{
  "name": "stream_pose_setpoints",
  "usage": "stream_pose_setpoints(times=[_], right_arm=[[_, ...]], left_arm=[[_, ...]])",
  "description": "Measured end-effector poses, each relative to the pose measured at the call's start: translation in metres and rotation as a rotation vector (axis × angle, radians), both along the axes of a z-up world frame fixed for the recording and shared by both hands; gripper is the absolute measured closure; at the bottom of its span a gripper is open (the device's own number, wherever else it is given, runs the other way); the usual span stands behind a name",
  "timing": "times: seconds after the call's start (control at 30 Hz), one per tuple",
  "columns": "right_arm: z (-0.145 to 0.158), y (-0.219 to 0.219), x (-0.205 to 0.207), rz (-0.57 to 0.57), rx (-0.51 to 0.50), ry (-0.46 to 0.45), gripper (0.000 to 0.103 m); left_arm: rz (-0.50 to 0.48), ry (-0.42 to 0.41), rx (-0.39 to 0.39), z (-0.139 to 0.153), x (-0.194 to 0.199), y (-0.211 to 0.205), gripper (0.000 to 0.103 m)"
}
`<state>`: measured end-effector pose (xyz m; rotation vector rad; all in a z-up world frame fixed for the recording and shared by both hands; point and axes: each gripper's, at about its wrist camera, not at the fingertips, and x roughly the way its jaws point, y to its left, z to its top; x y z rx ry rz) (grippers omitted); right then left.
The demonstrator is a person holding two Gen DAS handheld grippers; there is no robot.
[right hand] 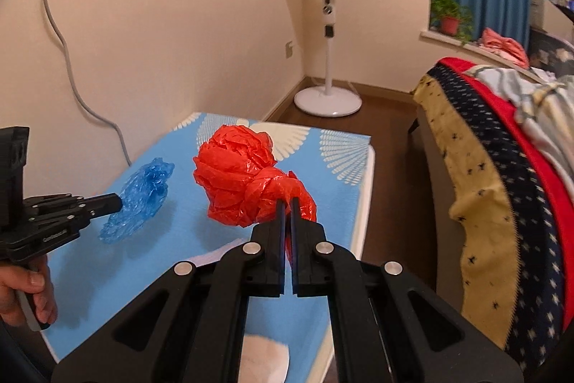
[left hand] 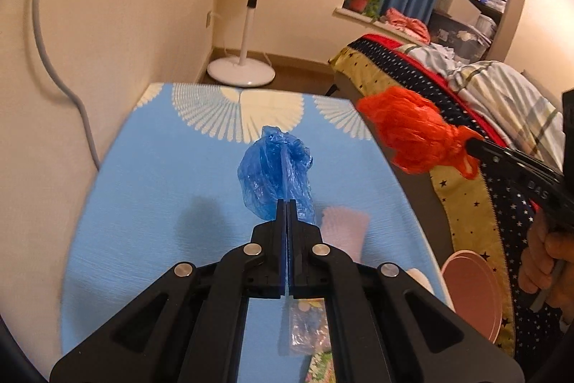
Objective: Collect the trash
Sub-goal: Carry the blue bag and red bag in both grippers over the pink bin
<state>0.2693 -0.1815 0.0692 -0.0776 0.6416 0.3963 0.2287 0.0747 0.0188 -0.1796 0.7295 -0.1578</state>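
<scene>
A crumpled blue plastic bag (left hand: 274,167) hangs above the blue patterned table (left hand: 143,189), with my left gripper (left hand: 287,201) shut on its lower edge. From the right wrist view the same blue plastic bag (right hand: 141,194) shows at the left, held by the left gripper (right hand: 116,201). A knotted red plastic bag (right hand: 240,174) is lifted off the table (right hand: 186,239), and my right gripper (right hand: 287,200) is shut on its knot. In the left wrist view the red bag (left hand: 412,135) floats at the right, past the table's edge, in the right gripper (left hand: 471,143).
A pink cloth (left hand: 344,232), a clear wrapper (left hand: 308,329) and a pink round dish (left hand: 473,293) lie near the table's near end. A bed with a starred cover (right hand: 502,189) runs along the right. A white standing fan (right hand: 328,9) stands in the corner on the wood floor.
</scene>
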Motion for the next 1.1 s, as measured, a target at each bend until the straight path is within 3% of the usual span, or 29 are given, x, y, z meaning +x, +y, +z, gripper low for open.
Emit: stream_pose_setpoints(times=[0.6,1.1], right_arm=[[0.040,-0.070,-0.131,-0.171,0.089,-0.074,0.101],[0.025,-0.091,-0.213,-0.265,0.106,-0.113,0.101]], left_arm=[[0.031,-0.053,0.013,0.028,-0.076,-0.022,0.103],[0.028,-0.115,0.047,0.032,-0.137,-0.060,0.103]])
